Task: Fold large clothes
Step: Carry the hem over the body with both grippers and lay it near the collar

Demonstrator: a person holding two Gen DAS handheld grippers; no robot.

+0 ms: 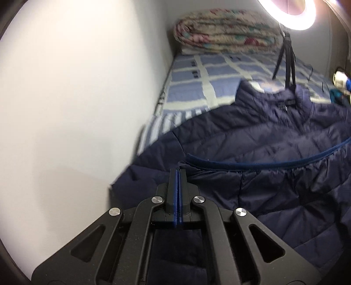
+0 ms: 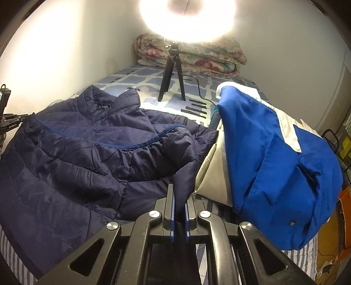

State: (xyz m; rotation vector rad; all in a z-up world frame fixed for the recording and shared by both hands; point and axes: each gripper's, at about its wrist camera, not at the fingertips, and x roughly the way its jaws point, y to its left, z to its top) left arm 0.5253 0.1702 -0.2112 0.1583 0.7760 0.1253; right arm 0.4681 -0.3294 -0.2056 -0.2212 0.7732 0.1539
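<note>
**Navy jacket spread on the bed, right gripper clamped on its edge**

I am looking down along both grippers at a bed (image 1: 197,76) covered with a blue-and-white checked sheet. The navy quilted jacket (image 2: 87,157) is lying across the near part of the bed, collar toward the far end, with a blue-trimmed edge curving over its middle. It is filling most of the left wrist view too (image 1: 274,153), running up to the white wall (image 1: 76,87) on the left.

My left gripper (image 1: 178,173) is sitting with its jaws pressed together, blue pads meeting. I am seeing no cloth between them; the tips are hovering over the jacket near the end of the trimmed edge, and I cannot tell whether they are touching it.

My right gripper (image 2: 178,197) is holding a fold of the navy jacket: dark fabric is passing between the two pads and the jaws are standing narrow around it. This is at the jacket's right side.

Just to the right of that grip, a bright blue garment (image 2: 274,164) with white trim is lying heaped over pale cloth, touching the jacket's edge.

At the far end of the bed a folded floral quilt (image 2: 193,54) is resting against the wall. In front of it a small black tripod (image 2: 171,85) is standing on the sheet, carrying a glaring ring light (image 2: 188,19), and a dark cable is trailing away from it across the sheet.
</note>
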